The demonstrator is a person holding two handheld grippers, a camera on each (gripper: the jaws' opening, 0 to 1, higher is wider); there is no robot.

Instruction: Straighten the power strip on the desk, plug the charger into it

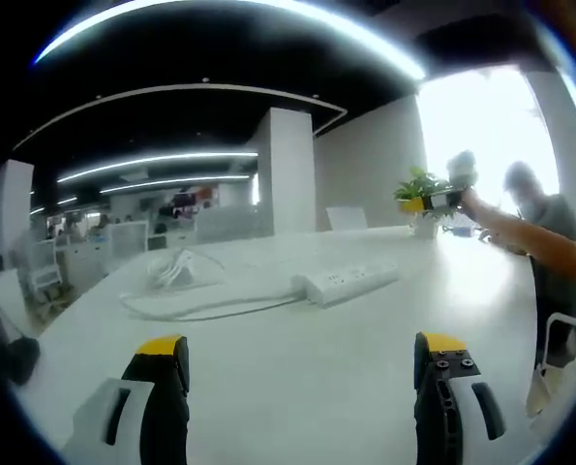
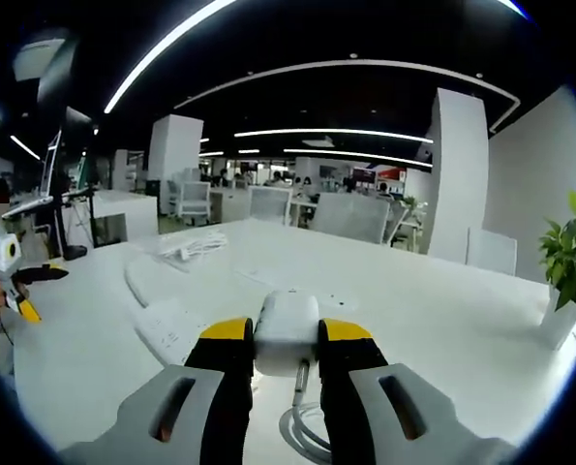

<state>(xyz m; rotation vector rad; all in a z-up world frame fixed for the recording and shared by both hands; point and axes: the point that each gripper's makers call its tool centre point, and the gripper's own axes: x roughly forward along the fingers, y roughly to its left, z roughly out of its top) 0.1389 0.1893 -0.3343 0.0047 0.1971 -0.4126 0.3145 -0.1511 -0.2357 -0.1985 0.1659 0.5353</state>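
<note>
The right tongs [image 2: 286,341] are closed on the charger [image 2: 287,329], while the left tongs [image 1: 302,363] hang wide open and empty above the tabletop [image 1: 297,378]. I think the power strip [image 1: 346,282], lying free and at an angle, may slide when the charger is pushed in, because nothing holds it.

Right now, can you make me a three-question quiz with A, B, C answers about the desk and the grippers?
1. Where does the power strip lie?
A. on the white desk
B. on a chair
C. on the floor

2. What colour are the tips of the left hand-held gripper?
A. red
B. yellow
C. green

3. What is the right hand-held gripper doing?
A. hanging open
B. shut on a plant
C. shut on the white charger

Answers: 1 A, the strip rests flat on the desktop. 2 B, both jaw tips are yellow. 3 C, the charger sits clamped between the jaws, its cable coiled below.
</note>
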